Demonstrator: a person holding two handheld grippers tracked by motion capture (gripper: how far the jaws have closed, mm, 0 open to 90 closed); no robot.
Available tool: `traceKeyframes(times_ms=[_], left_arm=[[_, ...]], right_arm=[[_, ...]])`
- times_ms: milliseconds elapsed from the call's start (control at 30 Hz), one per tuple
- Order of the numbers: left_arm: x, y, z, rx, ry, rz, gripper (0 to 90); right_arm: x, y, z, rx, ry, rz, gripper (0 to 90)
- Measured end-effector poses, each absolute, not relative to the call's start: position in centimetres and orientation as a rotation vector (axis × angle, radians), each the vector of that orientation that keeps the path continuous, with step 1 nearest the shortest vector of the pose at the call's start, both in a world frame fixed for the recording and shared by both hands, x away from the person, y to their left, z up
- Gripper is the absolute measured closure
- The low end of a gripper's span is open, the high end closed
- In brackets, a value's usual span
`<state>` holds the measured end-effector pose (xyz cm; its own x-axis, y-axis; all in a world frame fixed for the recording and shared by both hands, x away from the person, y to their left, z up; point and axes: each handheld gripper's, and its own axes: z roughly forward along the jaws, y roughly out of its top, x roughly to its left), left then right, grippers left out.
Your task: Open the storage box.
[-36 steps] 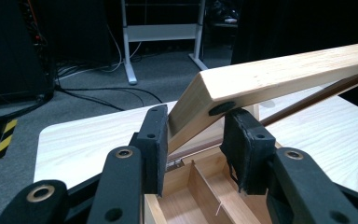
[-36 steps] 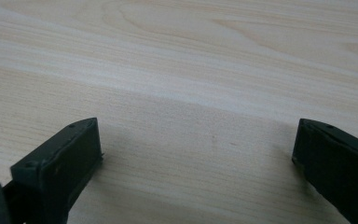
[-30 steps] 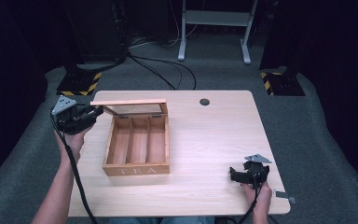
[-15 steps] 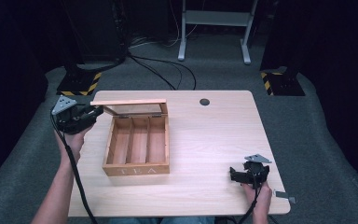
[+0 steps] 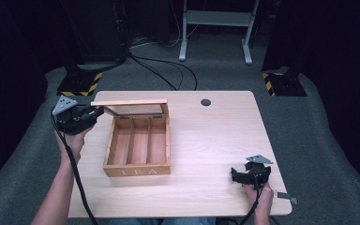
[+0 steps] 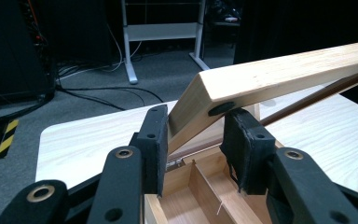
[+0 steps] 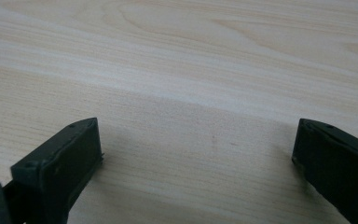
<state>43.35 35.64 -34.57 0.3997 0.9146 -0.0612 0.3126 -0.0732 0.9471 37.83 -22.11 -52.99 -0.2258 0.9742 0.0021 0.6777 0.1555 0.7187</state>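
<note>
Basically light wooden tea box (image 5: 138, 147), three compartments, lid (image 6: 279, 79) raised, clamped by left gripper (image 6: 196, 140); right gripper (image 7: 196, 154) wide open, holding nothing, near table (image 5: 215, 136) edge.

Lid (image 6: 279, 79) cut off rightward

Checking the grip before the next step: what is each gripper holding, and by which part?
Left gripper clamps the tea box's lid at its free corner. Right gripper is open, holding nothing.

A pale wooden table (image 5: 206, 140) — an open tea box (image 5: 138, 152) stands on it.
</note>
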Motion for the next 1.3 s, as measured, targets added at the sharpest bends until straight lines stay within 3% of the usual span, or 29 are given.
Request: traceKeyframes(times_ms=[1300], left_arm=[[37.6,35.2,-40.7,1.602,1.055,0.779,58.2]], right_arm=[[37.8,-22.1,-53.0,1.557,1.970,0.841,1.1]])
